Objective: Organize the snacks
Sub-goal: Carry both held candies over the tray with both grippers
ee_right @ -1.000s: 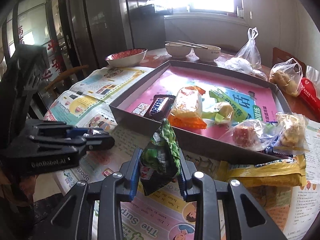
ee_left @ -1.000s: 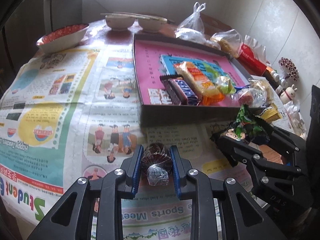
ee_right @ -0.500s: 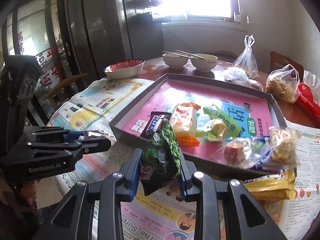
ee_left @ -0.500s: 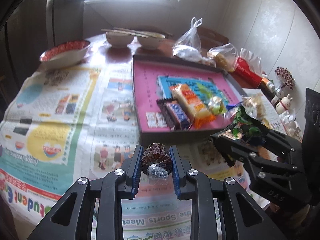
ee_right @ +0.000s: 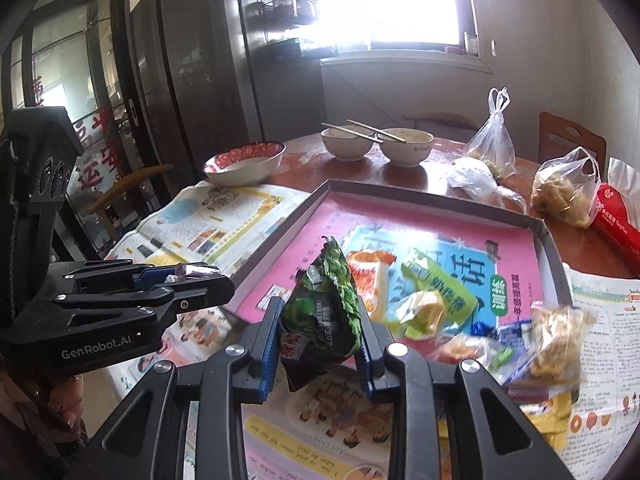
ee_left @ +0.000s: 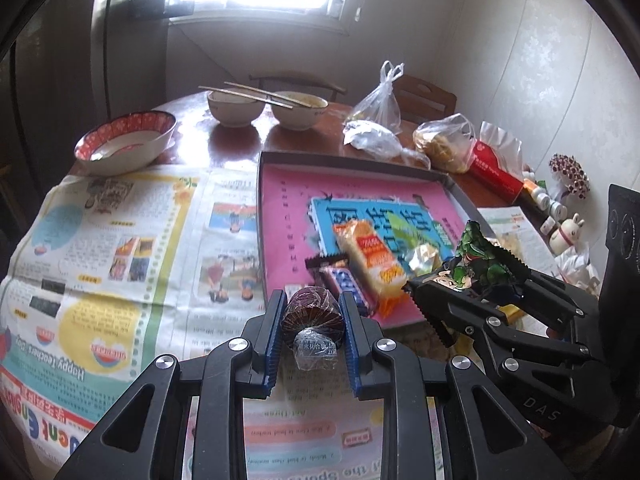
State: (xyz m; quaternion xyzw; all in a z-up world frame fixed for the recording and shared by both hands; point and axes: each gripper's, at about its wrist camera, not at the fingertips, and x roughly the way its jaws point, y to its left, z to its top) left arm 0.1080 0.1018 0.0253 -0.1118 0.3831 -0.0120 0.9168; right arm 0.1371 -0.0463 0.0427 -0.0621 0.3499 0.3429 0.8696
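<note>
Low in the left wrist frame, our left claw (ee_left: 313,330) pinches a dark round wrapped sweet (ee_left: 313,316) above the newspaper (ee_left: 120,248). At right, our right claw (ee_left: 424,300) clamps a green snack packet (ee_left: 476,260); its own view shows that packet (ee_right: 322,312) at centre. Beyond both, mid-frame, the tray (ee_left: 259,216) on the counter (ee_left: 320,136) holds a chocolate bar (ee_left: 344,282) and an orange biscuit pack (ee_left: 370,258). Farthest, at upper centre, two bowls (ee_left: 236,108) carry chopsticks (ee_left: 248,92).
</note>
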